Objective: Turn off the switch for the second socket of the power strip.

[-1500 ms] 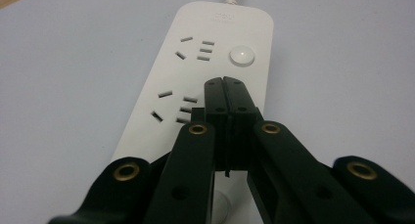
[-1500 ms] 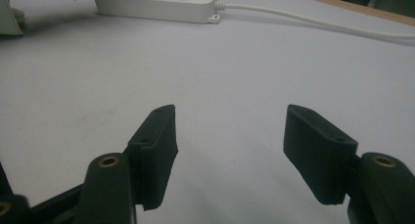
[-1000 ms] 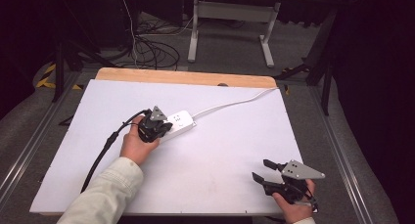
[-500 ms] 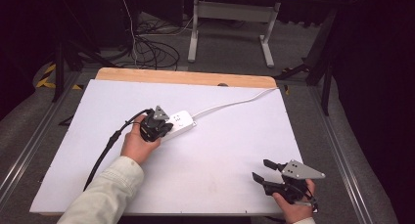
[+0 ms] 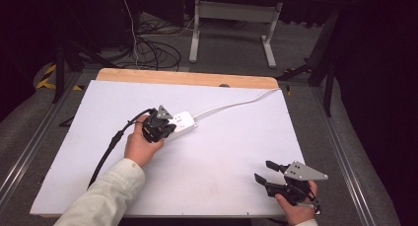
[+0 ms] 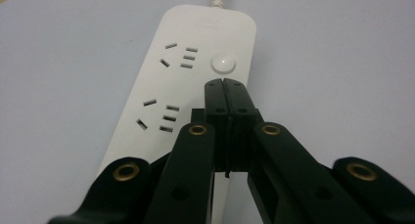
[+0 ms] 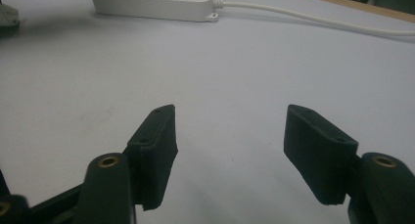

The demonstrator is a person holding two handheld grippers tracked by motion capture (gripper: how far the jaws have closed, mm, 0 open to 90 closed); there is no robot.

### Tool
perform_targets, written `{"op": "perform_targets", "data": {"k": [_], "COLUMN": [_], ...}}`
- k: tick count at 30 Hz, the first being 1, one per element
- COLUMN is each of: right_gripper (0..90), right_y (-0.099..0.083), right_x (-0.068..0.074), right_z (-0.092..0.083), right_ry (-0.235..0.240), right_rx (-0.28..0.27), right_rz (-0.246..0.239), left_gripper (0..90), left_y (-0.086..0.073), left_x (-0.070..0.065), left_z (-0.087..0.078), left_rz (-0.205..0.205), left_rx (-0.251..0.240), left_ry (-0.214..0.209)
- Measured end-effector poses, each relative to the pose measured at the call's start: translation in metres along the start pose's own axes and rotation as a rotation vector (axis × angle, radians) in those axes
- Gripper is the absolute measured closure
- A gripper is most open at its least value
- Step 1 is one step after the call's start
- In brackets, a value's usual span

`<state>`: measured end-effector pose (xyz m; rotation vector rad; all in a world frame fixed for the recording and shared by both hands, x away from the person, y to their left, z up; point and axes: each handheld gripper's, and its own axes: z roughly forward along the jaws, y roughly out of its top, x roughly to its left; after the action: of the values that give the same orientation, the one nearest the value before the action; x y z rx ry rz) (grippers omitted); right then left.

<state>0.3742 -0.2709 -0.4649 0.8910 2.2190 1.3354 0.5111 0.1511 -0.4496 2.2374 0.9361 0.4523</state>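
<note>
Above the white power strip (image 6: 191, 82), which lies left of the table's middle, the left gripper (image 6: 226, 84) is kept closed and empty, barely shifted, tips just short of the round switch (image 6: 223, 64). A press seems imminent. Well apart from the strip, the right gripper (image 7: 230, 136) is held open and empty.

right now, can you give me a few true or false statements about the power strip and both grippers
1. The left gripper has its jaws shut, tips beside the round button on the power strip. True.
2. The right gripper is clamped on the white cord. False: its jaws stand open over the bare table, holding nothing.
3. A plug sits in one of the strip's sockets. False: the sockets seen in the left gripper view are unoccupied.
4. The cord runs from the strip toward the table's far right corner. True.
</note>
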Motion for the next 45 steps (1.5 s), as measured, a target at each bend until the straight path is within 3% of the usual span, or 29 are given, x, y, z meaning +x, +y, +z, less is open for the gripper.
{"op": "perform_targets", "data": {"k": [12,24,30,31,32,33,39,42,45], "right_gripper": [37.5,37.5,37.5,37.5,37.5,37.5,37.5,37.5,37.5], "right_y": [0.0,0.0,0.0,0.0,0.0,0.0,0.0,0.0,0.0], "right_x": [0.0,0.0,0.0,0.0,0.0,0.0,0.0,0.0,0.0], "right_z": [0.001,0.001,0.0,0.0,0.0,0.0,0.0,0.0,0.0], "right_ry": [-0.002,-0.001,-0.002,-0.003,-0.003,-0.003,-0.004,-0.001,-0.001], "right_rx": [0.001,0.003,0.0,0.002,0.002,0.002,0.002,0.002,0.002], "right_rz": [0.004,0.002,0.005,0.001,0.001,0.001,0.003,0.003,0.003], "left_gripper": [86.3,77.2,67.5,59.3,59.3,52.7,40.6,32.8,28.4], "left_y": [0.006,0.007,0.008,0.008,0.008,0.008,0.006,0.003,-0.002], "left_x": [-0.002,-0.006,-0.008,-0.008,-0.009,-0.009,-0.013,-0.017,-0.018], "left_z": [-0.028,-0.039,-0.045,-0.047,-0.049,-0.052,-0.07,-0.081,-0.091], "left_rz": [-0.008,0.004,0.001,0.001,-0.003,-0.01,-0.01,0.007,-0.002], "left_rx": [-0.077,-0.08,-0.093,-0.096,-0.104,-0.115,-0.147,-0.172,-0.217], "left_ry": [-0.041,-0.039,-0.055,-0.049,-0.05,-0.052,-0.055,-0.046,-0.057]}}
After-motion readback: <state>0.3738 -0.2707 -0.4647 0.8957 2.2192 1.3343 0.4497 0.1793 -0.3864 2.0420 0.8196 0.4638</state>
